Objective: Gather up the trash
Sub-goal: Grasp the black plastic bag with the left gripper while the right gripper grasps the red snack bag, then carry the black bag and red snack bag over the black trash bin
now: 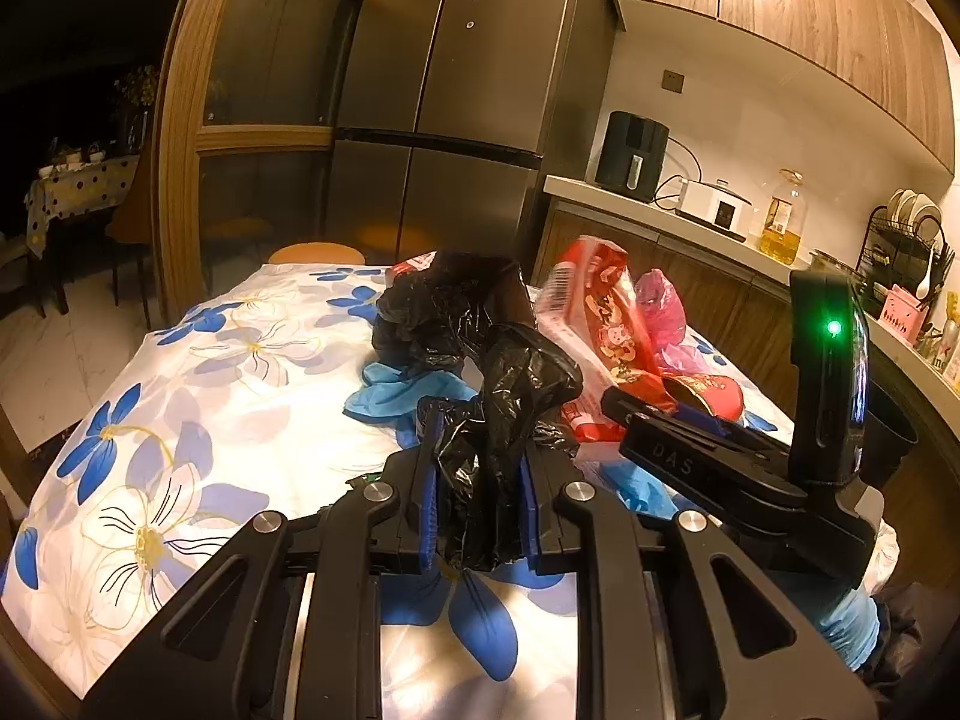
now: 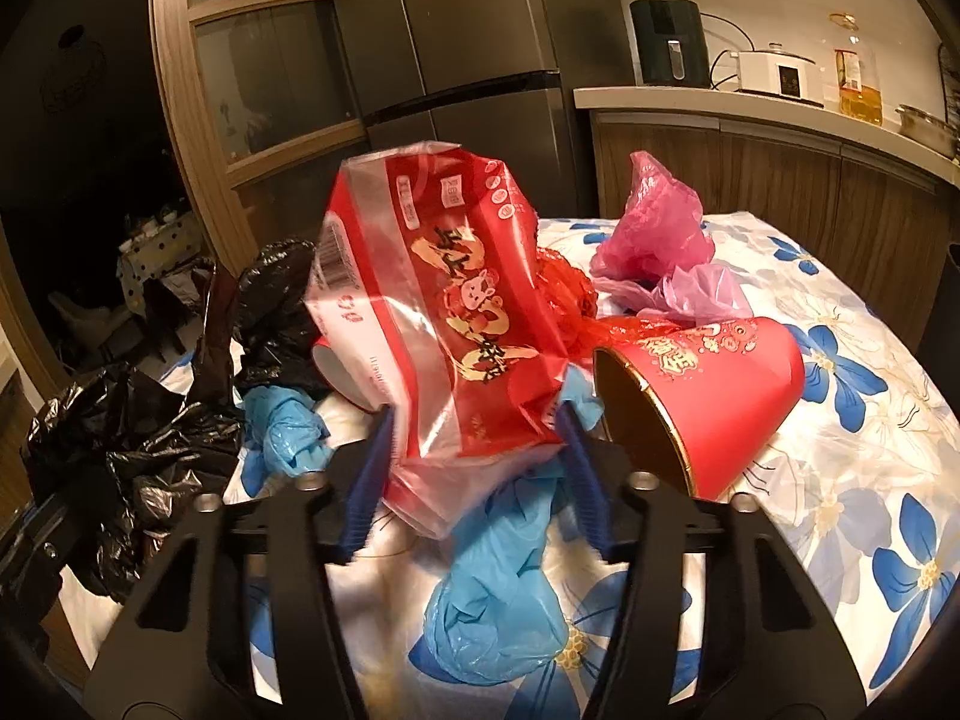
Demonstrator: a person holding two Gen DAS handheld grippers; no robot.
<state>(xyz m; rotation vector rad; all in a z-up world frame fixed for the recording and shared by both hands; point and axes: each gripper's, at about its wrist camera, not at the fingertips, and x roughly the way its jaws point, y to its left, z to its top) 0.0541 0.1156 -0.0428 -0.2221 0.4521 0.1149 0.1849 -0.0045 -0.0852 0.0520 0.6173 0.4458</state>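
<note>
Between the left gripper [image 1: 480, 516] jaws, black trash bag [image 1: 510, 420] is clamped; right gripper [image 2: 474, 480] stands apart around red wrapper [image 2: 444, 312]. Next, I think, close and carry it into the bag.

Both tools are matte black plastic linkages with round silver screw heads at the pivots and ribbed blue pads inside the fingers. The left tool [image 1: 480, 474] looks the same as the right tool [image 2: 477, 468], whose body in the left view carries "DAS" lettering and a green light.
</note>
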